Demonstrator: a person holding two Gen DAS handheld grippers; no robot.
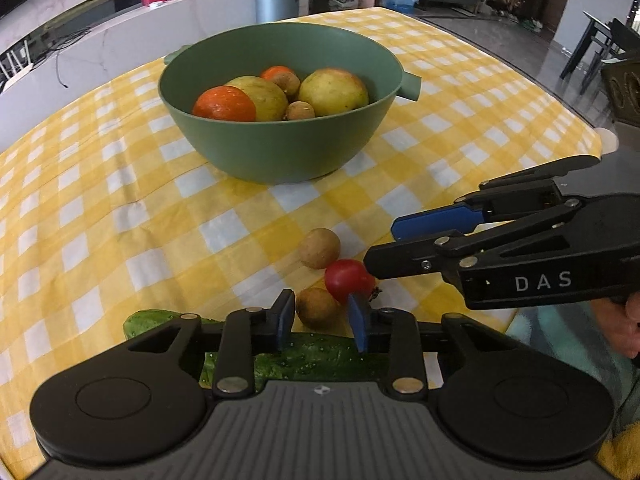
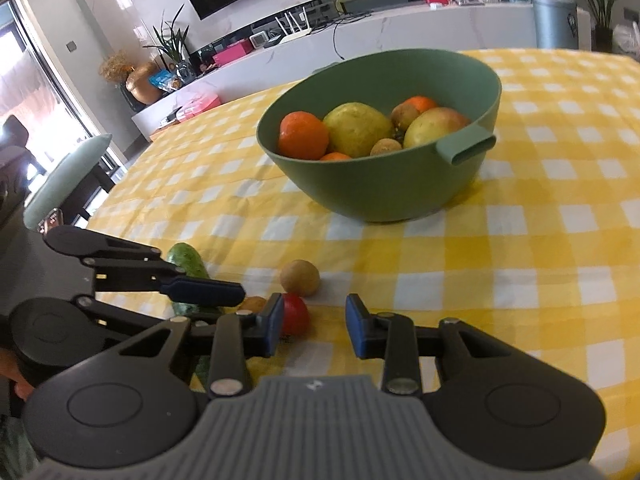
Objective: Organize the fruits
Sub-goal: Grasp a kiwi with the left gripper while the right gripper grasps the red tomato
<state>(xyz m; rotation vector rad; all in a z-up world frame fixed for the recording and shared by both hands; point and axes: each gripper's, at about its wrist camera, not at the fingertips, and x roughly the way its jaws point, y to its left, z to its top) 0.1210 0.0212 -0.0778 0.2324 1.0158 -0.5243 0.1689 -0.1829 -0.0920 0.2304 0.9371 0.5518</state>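
On a yellow-and-white checked tablecloth [image 1: 120,200], my two grippers converge on a small cluster of loose produce near the table's front edge. My left gripper [image 1: 322,320] stands with its blue pads parted, a brown longan [image 1: 318,307] lying between them and empty of any grasp; a red cherry tomato [image 1: 348,285] sits just behind the right pad, touching or nearly touching that longan. A second longan [image 1: 320,248] rests just beyond the tomato. Beneath the left gripper lies a green cucumber [image 1: 304,360], stretched across the cloth.

My right gripper [image 2: 314,326] — seen from its own camera — is also spread wide and holds nothing; its left pad is beside the tomato, though I cannot tell whether they touch. From the left wrist view its black fingers [image 1: 404,260] reach in from the right, one tip close to the tomato.

Well beyond the cluster stands the green bowl [image 1: 280,152], upright, already holding oranges [image 1: 224,104], two larger yellow-green fruits and a few more longans.
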